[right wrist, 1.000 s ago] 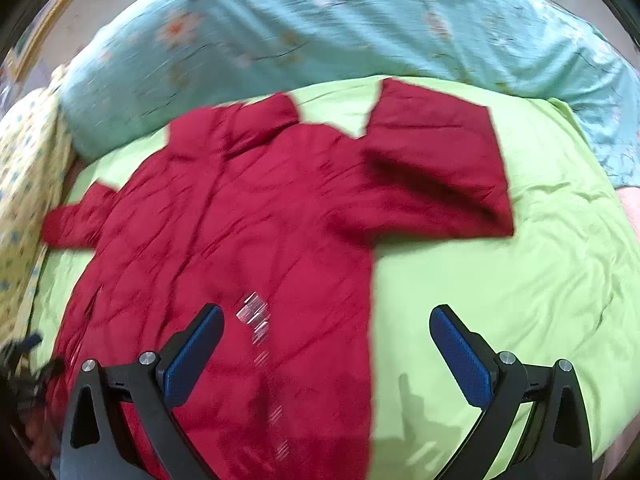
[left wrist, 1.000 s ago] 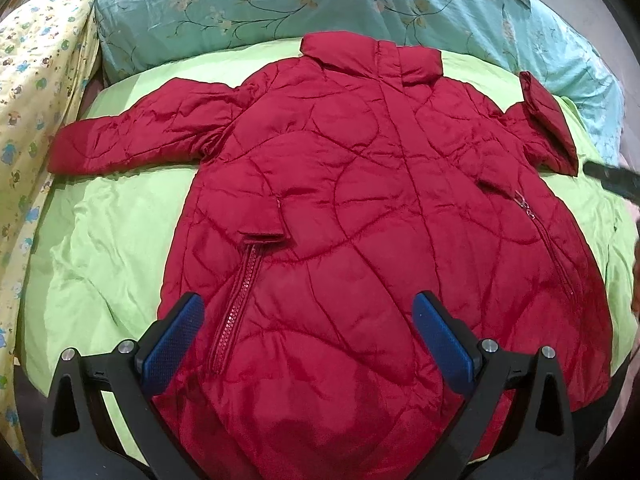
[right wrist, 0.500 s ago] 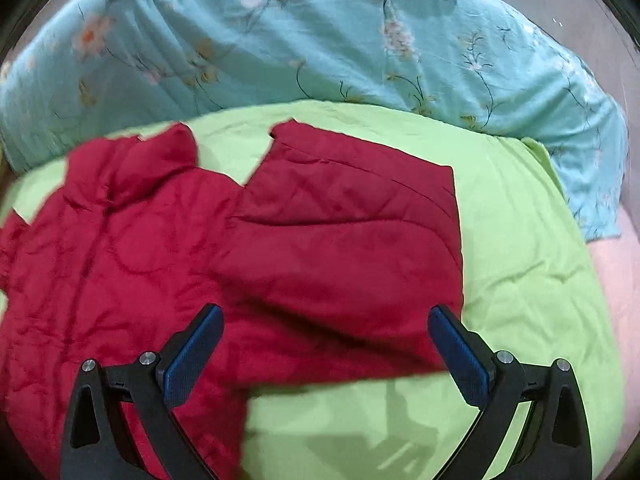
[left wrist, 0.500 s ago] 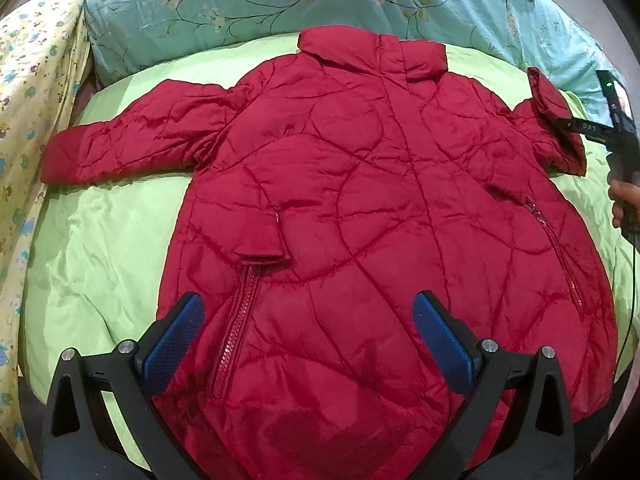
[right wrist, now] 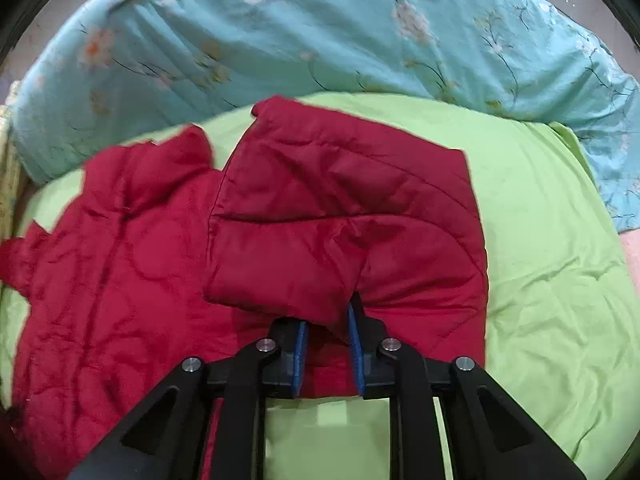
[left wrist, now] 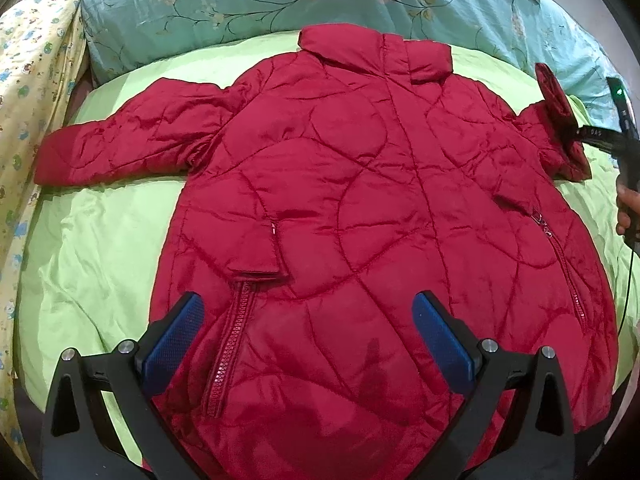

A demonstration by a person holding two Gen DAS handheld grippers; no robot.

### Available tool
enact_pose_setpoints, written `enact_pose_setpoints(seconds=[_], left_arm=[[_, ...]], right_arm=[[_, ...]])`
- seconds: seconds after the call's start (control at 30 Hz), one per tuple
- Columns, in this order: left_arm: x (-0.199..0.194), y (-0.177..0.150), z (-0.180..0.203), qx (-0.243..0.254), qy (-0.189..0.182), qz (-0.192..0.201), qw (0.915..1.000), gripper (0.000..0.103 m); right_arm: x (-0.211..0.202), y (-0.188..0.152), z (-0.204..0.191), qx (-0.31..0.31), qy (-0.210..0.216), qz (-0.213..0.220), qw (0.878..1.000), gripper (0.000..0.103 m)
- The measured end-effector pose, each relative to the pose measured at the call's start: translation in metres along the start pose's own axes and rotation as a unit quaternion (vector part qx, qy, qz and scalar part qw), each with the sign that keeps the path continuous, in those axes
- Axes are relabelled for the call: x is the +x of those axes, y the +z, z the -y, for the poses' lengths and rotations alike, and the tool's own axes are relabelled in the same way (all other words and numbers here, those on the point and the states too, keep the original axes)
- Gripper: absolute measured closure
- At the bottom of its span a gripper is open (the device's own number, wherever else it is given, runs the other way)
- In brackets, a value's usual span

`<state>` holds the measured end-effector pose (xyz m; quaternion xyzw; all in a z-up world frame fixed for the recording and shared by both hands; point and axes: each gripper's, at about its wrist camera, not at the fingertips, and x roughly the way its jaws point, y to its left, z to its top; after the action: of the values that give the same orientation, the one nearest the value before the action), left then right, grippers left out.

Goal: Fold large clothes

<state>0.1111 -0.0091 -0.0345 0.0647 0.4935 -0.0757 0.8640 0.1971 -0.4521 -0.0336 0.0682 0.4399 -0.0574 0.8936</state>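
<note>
Red quilted coat (left wrist: 360, 208) flat on green sheet (left wrist: 100, 240); left gripper (left wrist: 306, 336) above its hem (fingers wide apart)

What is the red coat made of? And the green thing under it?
The red coat looks like thin, slightly shiny nylon or polyester stuffed with padding: it glints, and curved stitch lines puff it up. Its pocket zippers could be plastic or metal. The green bedsheet looks like soft, matte woven cloth, probably cotton, with fine wrinkles.

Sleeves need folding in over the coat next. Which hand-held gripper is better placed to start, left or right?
Right. The right hand-held gripper is already closed on the cuff of the right sleeve. The left hand-held gripper is open above the hem of the red coat, far from its sleeve.
</note>
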Motion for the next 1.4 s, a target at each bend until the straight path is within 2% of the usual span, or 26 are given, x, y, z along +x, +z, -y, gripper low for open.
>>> enact_pose_setpoints(seconds=[0.2,0.37,0.5,0.63,0.77,0.93,1.0,1.1,1.17,1.23,1.3,1.33,1.37,1.4], left_arm=[[0.003,0.002,-0.003,-0.009,-0.026,-0.002,0.9996,0.000],[-0.003,0.005,-0.008,-0.016,-0.053,0.004,0.9985,0.000],[-0.006,0.018,-0.022,-0.046,-0.113,0.003,0.9925,0.000],[-0.006,0.034,-0.037,-0.072,-0.148,0.012,0.9863,0.000],[-0.001,0.053,-0.057,-0.107,-0.186,0.014,0.9767,0.000],[0.029,0.085,-0.081,-0.143,-0.233,-0.001,0.9619,0.000],[0.048,0.102,-0.086,-0.159,-0.255,-0.017,0.9535,0.000],[0.081,0.127,-0.090,-0.191,-0.303,-0.046,0.9327,0.000],[0.100,0.138,-0.088,-0.200,-0.317,-0.062,0.9249,0.000],[0.118,0.147,-0.083,-0.202,-0.319,-0.077,0.9228,0.013],[0.132,0.153,-0.076,-0.198,-0.334,-0.092,0.9170,0.059],[0.136,0.155,-0.075,-0.197,-0.334,-0.098,0.9163,0.068],[0.139,0.157,-0.072,-0.192,-0.327,-0.098,0.9199,0.081],[0.141,0.160,-0.073,-0.188,-0.326,-0.095,0.9217,0.087]], right_arm=[[-0.031,0.004,-0.038,-0.001,0.104,0.025,0.994,0.092],[-0.041,0.011,-0.094,-0.018,0.203,0.027,0.979,0.094],[-0.041,0.012,-0.150,-0.053,0.256,0.023,0.965,0.095],[-0.025,0.004,-0.198,-0.077,0.294,0.004,0.953,0.095],[-0.003,-0.004,-0.240,-0.091,0.325,-0.018,0.941,0.095],[0.024,-0.020,-0.271,-0.116,0.333,-0.038,0.935,0.095],[0.031,-0.028,-0.278,-0.128,0.327,-0.042,0.935,0.095],[0.037,-0.036,-0.288,-0.147,0.323,-0.041,0.934,0.094],[0.037,-0.041,-0.292,-0.159,0.320,-0.035,0.933,0.094],[0.036,-0.042,-0.296,-0.165,0.318,-0.032,0.933,0.094],[0.036,-0.043,-0.301,-0.169,0.315,-0.030,0.933,0.091],[0.036,-0.044,-0.301,-0.170,0.316,-0.030,0.933,0.089],[0.037,-0.045,-0.302,-0.171,0.313,-0.032,0.934,0.087],[0.037,-0.045,-0.301,-0.173,0.307,-0.032,0.936,0.085]])
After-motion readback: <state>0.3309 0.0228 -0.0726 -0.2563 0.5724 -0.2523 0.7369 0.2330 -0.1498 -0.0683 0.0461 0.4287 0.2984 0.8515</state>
